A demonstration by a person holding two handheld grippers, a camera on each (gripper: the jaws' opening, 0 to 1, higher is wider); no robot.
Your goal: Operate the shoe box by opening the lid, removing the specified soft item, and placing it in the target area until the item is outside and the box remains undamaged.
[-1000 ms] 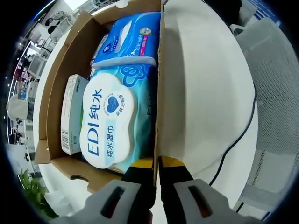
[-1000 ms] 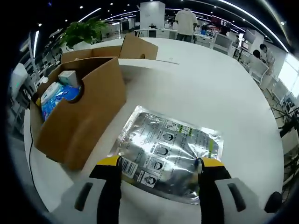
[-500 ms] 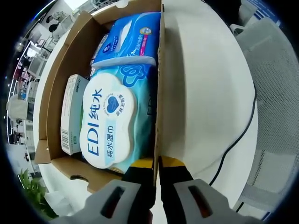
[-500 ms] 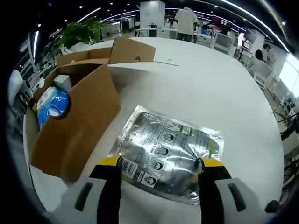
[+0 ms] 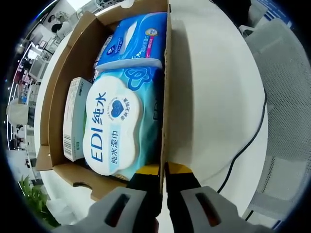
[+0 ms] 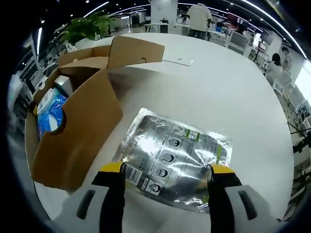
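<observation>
The brown shoe box stands open, and my left gripper is shut on the top edge of its right wall. Inside lie a pale blue wet-wipe pack, a blue tissue pack and a small white carton. In the right gripper view the same box stands at the left with its lid flap folded back. A silver foil pack lies flat on the white table beside it. My right gripper is open, its yellow-tipped jaws standing wide at the pack's near edge.
A black cable crosses the white table to the right of the box, and a mesh chair stands beyond the edge. A small white card lies further along the table. A potted plant and people are behind.
In the right gripper view the box has turned a little and sits further left of the silver pack, with more of the lid flap showing. The left gripper's hold is unchanged.
</observation>
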